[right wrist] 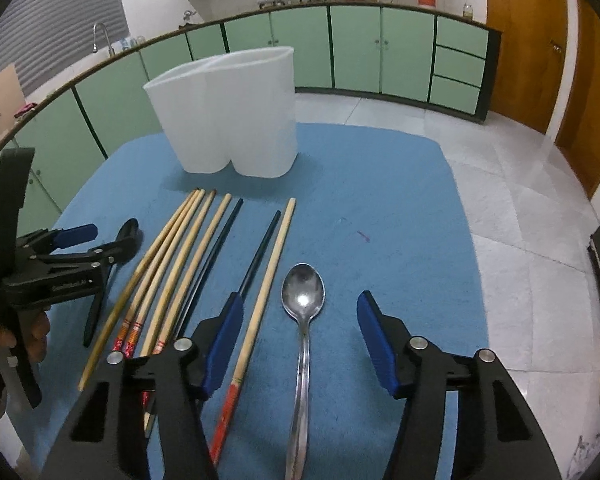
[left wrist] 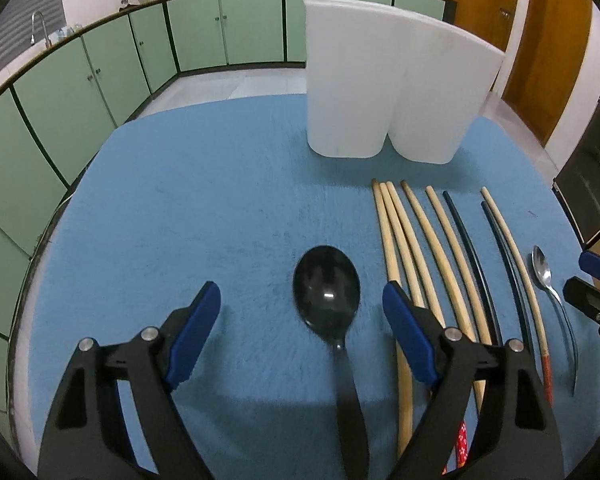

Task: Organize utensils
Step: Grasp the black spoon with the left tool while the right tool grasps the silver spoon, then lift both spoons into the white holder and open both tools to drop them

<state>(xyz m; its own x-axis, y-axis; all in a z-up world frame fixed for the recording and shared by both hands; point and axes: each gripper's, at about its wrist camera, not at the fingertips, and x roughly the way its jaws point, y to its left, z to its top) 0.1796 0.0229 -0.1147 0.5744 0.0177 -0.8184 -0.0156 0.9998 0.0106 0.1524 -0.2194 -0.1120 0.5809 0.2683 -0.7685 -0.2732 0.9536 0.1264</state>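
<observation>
the surface point(left wrist: 180, 208) is covered with a blue mat. a white two-compartment holder point(left wrist: 380, 92) stands upright at its far side; which compartment holds what cannot be told from either view.

left gripper point(left wrist: 302, 304): the fingers point(left wrist: 196, 332) stand apart, one on each side of the black spoon point(left wrist: 327, 292). the spoon lies flat on the mat, bowl pointing toward the holder, handle running back between the fingers. neither pad touches the spoon. the right-hand finger of this gripper overlaps the nearest wooden chopsticks in the left wrist view.

right gripper point(right wrist: 296, 312): the fingers point(right wrist: 380, 344) stand apart, straddling the metal spoon point(right wrist: 303, 292). the spoon lies flat, bowl toward the holder, handle running back toward the camera. no pad touches it. the other finger lies over the black chopstick next to the red-tipped one.

chopsticks point(right wrist: 180, 264): a row lies flat between the two spoons, all pointing roughly toward the holder. from the black spoon side: several pale wooden chopsticks close together, then a black chopstick point(left wrist: 466, 236), then a second black one beside a wooden chopstick with a red end point(right wrist: 260, 304), which lies just beside the metal spoon. some wooden ones carry red patterned ends at the near side.

in the right wrist view, the left gripper appears at the left edge, held by a person's hand point(right wrist: 32, 338).

green cabinets point(right wrist: 356, 48) line the room behind the surface.
</observation>
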